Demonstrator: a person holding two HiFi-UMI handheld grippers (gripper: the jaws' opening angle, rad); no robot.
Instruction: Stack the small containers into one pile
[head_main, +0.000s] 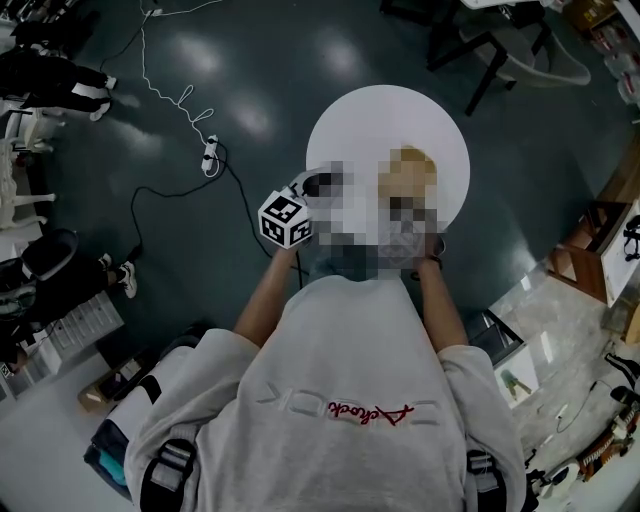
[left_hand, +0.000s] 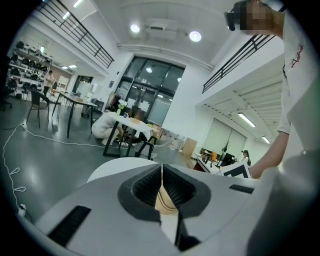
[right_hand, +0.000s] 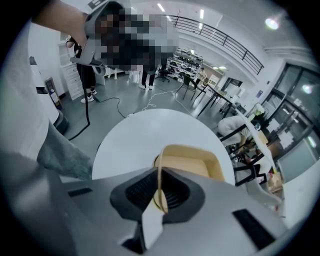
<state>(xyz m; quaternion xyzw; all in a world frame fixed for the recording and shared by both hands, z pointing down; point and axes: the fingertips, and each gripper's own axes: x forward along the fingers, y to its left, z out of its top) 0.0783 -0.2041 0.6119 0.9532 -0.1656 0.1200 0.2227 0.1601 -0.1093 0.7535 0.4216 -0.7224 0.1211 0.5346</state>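
Jaws barely show in head view; left gripper (head_main: 312, 186) sits near the tan container (head_main: 412, 165) over the white table (head_main: 340, 110). Left gripper view: pads closed on a tan sliver (left_hand: 165, 200). Right gripper view: right gripper (right_hand: 160, 192) pinches only that container's thin rim, so it might swing or slip.

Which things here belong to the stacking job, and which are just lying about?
Job:
tan container, pinched by the right tongs
what looks like a second tan container, in the left tongs
round white table

Lying about:
power strip with its cable, on the floor
grey chair
desk behind
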